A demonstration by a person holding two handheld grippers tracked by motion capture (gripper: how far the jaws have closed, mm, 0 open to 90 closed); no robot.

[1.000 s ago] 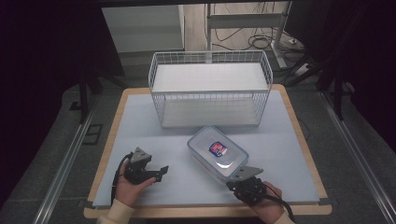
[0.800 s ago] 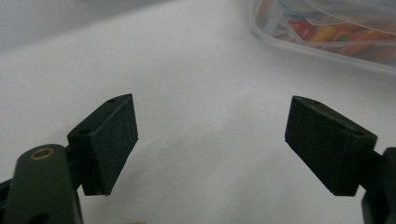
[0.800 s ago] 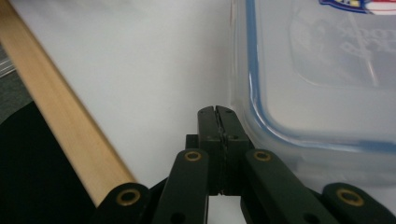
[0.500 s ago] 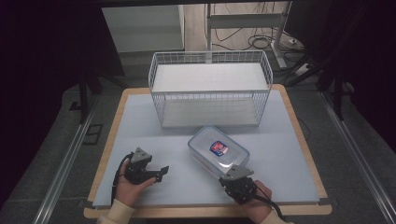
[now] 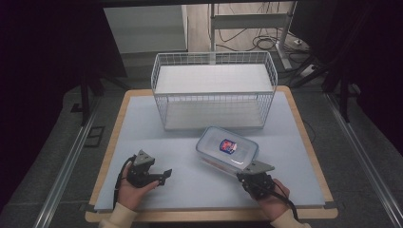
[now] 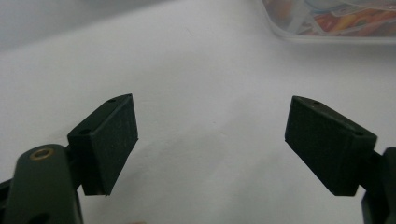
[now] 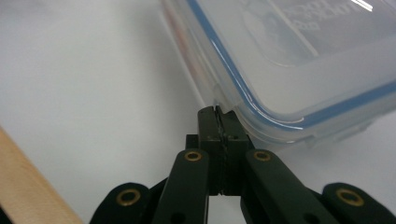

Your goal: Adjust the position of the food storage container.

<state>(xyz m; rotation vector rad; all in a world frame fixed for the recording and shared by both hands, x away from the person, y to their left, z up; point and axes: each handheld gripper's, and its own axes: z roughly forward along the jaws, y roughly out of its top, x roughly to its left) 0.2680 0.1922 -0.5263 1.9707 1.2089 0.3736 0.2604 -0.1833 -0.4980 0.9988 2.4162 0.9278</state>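
A clear plastic container (image 5: 227, 148) with a blue-rimmed lid and a red label lies on the white table mat (image 5: 190, 190), in front of the basket. My right gripper (image 5: 240, 175) is at its near edge. In the right gripper view the gripper (image 7: 218, 114) is shut, its tips touching the rim of the container (image 7: 299, 65) with nothing between the pads. My left gripper (image 5: 164, 176) rests at the front left, apart from the container. Its jaws (image 6: 210, 135) stand wide open over bare mat, with the container (image 6: 327, 18) farther off.
A white wire basket (image 5: 214, 90) stands at the back of the table, its open side facing me. The table's wooden border (image 7: 32, 186) runs close behind my right gripper. Dark floor and cables surround the table.
My right hand slid left along the container's near edge, then came back right and a little farther in. The left hand kept still.
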